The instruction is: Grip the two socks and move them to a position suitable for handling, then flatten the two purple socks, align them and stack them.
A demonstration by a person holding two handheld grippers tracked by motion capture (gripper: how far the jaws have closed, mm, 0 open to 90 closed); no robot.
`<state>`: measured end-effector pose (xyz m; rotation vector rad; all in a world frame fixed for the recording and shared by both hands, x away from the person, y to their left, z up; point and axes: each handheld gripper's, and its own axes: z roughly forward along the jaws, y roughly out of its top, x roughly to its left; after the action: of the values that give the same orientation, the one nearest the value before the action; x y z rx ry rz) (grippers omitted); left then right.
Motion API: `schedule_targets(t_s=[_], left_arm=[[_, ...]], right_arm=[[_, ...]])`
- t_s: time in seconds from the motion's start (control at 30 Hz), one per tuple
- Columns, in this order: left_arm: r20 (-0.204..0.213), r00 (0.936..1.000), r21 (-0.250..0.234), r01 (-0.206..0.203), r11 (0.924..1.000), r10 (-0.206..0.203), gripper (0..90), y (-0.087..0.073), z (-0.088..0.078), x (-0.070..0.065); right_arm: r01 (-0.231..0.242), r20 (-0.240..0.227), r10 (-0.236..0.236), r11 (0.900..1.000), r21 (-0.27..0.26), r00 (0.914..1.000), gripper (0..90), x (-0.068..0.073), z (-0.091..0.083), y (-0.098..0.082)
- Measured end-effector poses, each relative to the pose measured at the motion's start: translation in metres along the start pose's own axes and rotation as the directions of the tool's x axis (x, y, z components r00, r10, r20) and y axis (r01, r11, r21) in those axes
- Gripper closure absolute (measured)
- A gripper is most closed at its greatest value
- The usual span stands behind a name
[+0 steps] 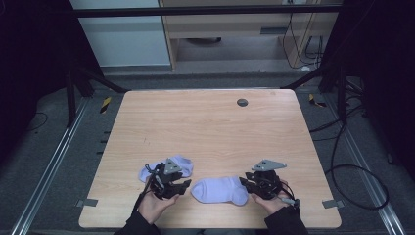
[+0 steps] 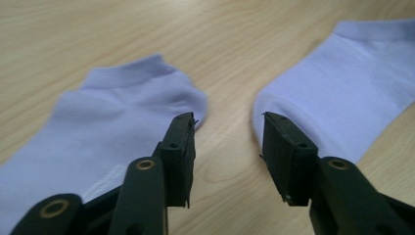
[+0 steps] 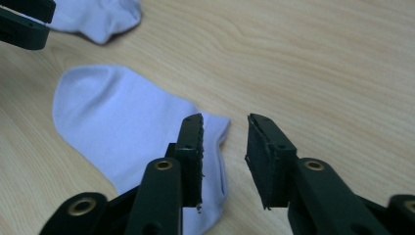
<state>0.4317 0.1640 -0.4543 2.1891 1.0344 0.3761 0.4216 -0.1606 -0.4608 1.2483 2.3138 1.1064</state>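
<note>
Since both socks are thin, limp cloth lying flat on the surface (image 1: 210, 132), pinch an edge. Your left claw (image 2: 227, 122) hangs open over bare wood between the left sock (image 2: 107, 122) and right sock (image 2: 342, 88); your right claw (image 3: 224, 125), also open and empty, straddles the right sock's cuff.

Dim surroundings, soft even light, slight blur

The worktop (image 1: 210, 132) is pale wood-grain laminate, smooth with a faint sheen. Both socks, the left sock (image 2: 98, 122) and the right sock (image 3: 122, 127), are soft lilac knitted cloth, matt, with ribbed cuffs. Each claw, the left claw (image 2: 227, 147) and the right claw (image 3: 225, 147), is matt black plastic with ridged rubbery pads (image 2: 284, 152) and brass-coloured metal rivets.
</note>
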Motion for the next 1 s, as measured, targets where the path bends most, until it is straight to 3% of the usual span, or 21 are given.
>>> schedule_targets(t_s=[0.17, 0.43, 0.67, 1.0], left_arm=[[-0.054, 0.9972, -0.052, 0.049, 0.9974, -0.052, 49.0, -0.006, -0.016, 0.025], [-0.135, 0.9831, -0.085, 0.112, 0.9900, -0.123, 44.6, -0.023, -0.032, 0.061], [-0.169, 0.9716, -0.094, 0.151, 0.9840, -0.165, 42.4, -0.033, -0.037, 0.078], [-0.202, 0.9566, -0.102, 0.193, 0.9760, -0.210, 42.3, -0.042, -0.036, 0.098]], right_arm=[[-0.011, -0.001, 0.011, 0.999, -0.036, 0.9999, 58.2, 0.002, 0.002, 0.011], [0.009, -0.023, -0.010, 0.999, -0.052, 0.9997, 50.5, 0.018, 0.018, 0.030], [0.032, -0.031, -0.034, 0.997, -0.066, 0.9989, 45.8, 0.033, 0.032, 0.046], [0.008, -0.043, -0.011, 0.997, -0.078, 0.9990, 44.4, 0.046, 0.054, 0.067]])
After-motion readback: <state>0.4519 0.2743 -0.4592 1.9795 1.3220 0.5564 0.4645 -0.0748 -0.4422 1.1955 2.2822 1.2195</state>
